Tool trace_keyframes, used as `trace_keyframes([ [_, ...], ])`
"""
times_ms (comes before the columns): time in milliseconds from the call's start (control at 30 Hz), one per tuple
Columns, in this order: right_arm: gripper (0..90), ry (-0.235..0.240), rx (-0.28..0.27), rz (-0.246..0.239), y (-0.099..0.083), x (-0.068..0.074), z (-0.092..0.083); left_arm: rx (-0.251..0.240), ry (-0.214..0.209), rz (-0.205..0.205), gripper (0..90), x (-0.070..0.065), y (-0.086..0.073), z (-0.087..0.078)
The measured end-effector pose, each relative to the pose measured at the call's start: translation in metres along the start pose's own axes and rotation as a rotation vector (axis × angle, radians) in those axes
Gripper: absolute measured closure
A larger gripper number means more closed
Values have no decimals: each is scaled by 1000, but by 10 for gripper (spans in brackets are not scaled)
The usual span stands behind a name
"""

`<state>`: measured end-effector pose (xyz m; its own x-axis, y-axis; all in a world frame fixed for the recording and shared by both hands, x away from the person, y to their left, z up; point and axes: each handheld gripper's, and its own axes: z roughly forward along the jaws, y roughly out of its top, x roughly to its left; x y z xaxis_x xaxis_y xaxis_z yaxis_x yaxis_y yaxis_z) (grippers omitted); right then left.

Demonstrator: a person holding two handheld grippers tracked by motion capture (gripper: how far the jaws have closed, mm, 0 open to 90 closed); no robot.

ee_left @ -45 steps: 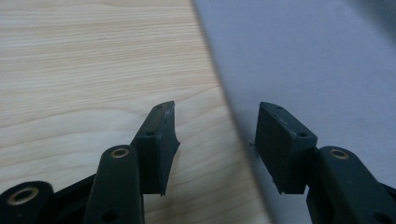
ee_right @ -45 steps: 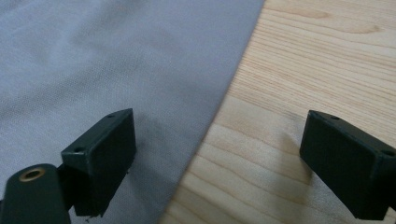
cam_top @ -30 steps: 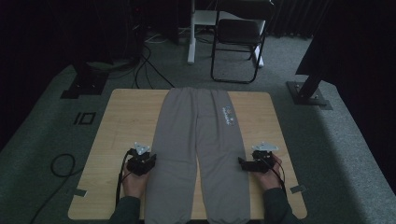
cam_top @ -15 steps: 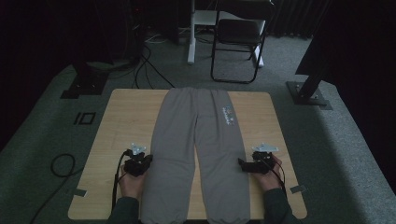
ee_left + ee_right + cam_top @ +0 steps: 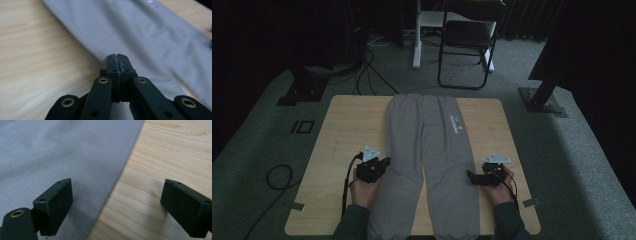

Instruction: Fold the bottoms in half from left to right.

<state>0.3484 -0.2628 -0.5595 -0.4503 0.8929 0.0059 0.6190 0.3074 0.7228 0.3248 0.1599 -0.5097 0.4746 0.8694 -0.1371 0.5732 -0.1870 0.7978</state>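
Grey trousers (image 5: 427, 150) lie flat along the wooden table (image 5: 347, 125), waist at the far end, a small print near the right hip. My left gripper (image 5: 385, 163) sits at the outer edge of the left leg. In the left gripper view its jaws (image 5: 117, 57) are pressed together where the fabric (image 5: 137, 32) edge meets them, pinching that edge. My right gripper (image 5: 470, 175) stands open at the outer edge of the right leg. In the right gripper view it (image 5: 117, 202) straddles that edge, one jaw over the cloth (image 5: 62, 150), the other over bare wood.
A black folding chair (image 5: 467, 45) and a white desk leg (image 5: 417, 40) stand beyond the table. Black stand bases (image 5: 302, 92) (image 5: 542, 100) flank its far corners. Cables (image 5: 277, 175) lie on the grey carpet at the left.
My left hand has shifted a little toward the left trouser leg and upward. The right hand and the trousers look the same.
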Motion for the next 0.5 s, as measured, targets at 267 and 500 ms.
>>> trace_keyframes([
  [267, 105, 4, 1, -2, 0, 0, 0, -3, -127, 118, 899, -55, 43, 29],
  [500, 317, -16, -27, 24, -3, -10, -10, -14, -249, 228, 900, -123, 88, 61],
])
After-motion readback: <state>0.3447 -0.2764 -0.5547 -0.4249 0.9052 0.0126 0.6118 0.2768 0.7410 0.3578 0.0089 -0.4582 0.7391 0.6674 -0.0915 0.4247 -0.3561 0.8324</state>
